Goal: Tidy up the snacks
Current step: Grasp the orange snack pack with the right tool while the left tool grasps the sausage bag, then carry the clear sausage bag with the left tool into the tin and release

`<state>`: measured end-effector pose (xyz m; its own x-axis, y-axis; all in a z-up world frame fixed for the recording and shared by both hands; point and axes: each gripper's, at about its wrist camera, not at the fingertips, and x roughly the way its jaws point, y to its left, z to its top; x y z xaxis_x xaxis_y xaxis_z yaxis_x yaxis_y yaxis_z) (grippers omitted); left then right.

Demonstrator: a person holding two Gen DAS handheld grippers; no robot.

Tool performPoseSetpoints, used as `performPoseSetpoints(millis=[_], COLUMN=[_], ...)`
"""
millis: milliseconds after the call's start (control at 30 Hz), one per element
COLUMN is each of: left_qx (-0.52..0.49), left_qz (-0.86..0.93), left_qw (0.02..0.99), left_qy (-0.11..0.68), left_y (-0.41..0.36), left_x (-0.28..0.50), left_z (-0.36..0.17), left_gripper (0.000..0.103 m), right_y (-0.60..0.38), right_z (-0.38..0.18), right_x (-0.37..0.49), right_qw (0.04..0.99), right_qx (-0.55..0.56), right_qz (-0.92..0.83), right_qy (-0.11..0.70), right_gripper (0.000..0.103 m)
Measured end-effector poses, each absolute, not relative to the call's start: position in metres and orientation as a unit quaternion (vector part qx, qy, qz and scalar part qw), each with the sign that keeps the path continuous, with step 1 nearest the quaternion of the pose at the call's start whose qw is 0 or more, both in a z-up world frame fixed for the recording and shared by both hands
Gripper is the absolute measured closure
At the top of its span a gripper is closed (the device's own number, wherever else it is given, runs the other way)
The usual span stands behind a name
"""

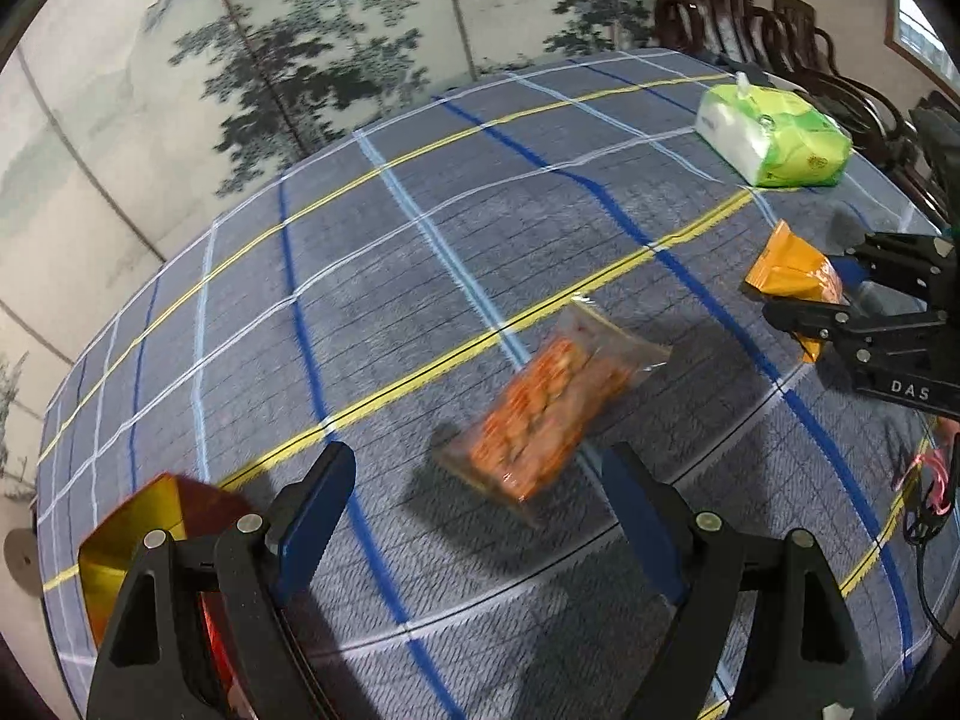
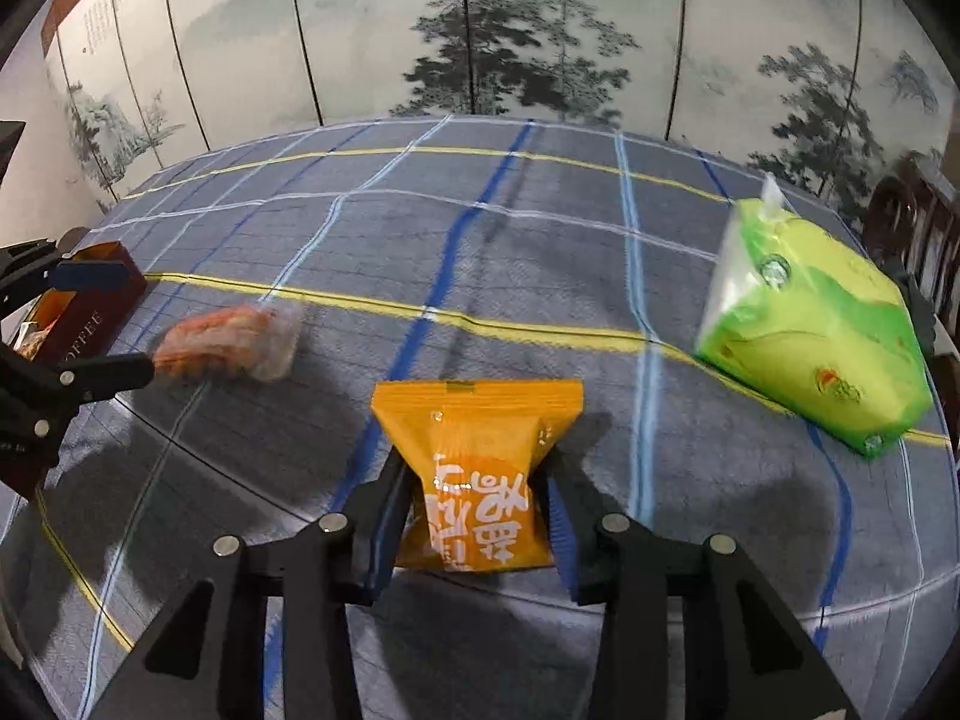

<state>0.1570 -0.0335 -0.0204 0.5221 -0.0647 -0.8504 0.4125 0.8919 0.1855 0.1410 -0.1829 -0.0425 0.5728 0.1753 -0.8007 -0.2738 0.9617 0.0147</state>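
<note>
An orange snack packet (image 2: pixel 474 480) with white lettering sits between the fingers of my right gripper (image 2: pixel 474 516), and both pads press its narrowed sides just above the plaid tablecloth (image 2: pixel 540 276). The left wrist view shows the same packet (image 1: pixel 792 276) in the right gripper (image 1: pixel 834 300) at the right. A clear packet of orange snacks (image 1: pixel 552 414) shows blurred just ahead of my left gripper (image 1: pixel 480 462), which stands open with its pads off the packet. From the right wrist, that packet (image 2: pixel 228 342) lies beside the left gripper (image 2: pixel 114 324).
A dark red box marked COFFEE (image 2: pixel 96 312), open-topped with gold lining (image 1: pixel 162 516), stands at the table's left edge. A green tissue pack (image 1: pixel 780 138) lies at the far right (image 2: pixel 822 330). Dark wooden chairs (image 1: pixel 750 18) line the far side. Cables (image 1: pixel 924 492) hang at the right.
</note>
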Motion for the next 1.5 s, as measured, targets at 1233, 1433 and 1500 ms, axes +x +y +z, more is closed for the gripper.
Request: performPoseSetpoints(millis=[1233,1433,1500], left_qx=[0.13,0.119,0.116], left_qz=[-0.196,-0.166,-0.16], left_qw=[0.81,0.805,0.805], left_qy=[0.538,0.557,0.559], left_y=[-0.058,-0.054,-0.053], left_x=[0.185,0.16,0.152], left_z=[-0.045,-0.044,-0.044], left_gripper=[0.068,0.069,0.069], right_y=[-0.181,-0.177,-0.176], right_z=[-0.044,-0.042,-0.042], right_x=[0.137,0.136,0.135], right_qw=[0.892,0.892,0.892], right_qx=[-0.054,-0.066,-0.066], right_qz=[0.12,0.115,0.114], right_qy=[0.432,0.432,0.432], right_gripper=[0.059,0.059,0.059])
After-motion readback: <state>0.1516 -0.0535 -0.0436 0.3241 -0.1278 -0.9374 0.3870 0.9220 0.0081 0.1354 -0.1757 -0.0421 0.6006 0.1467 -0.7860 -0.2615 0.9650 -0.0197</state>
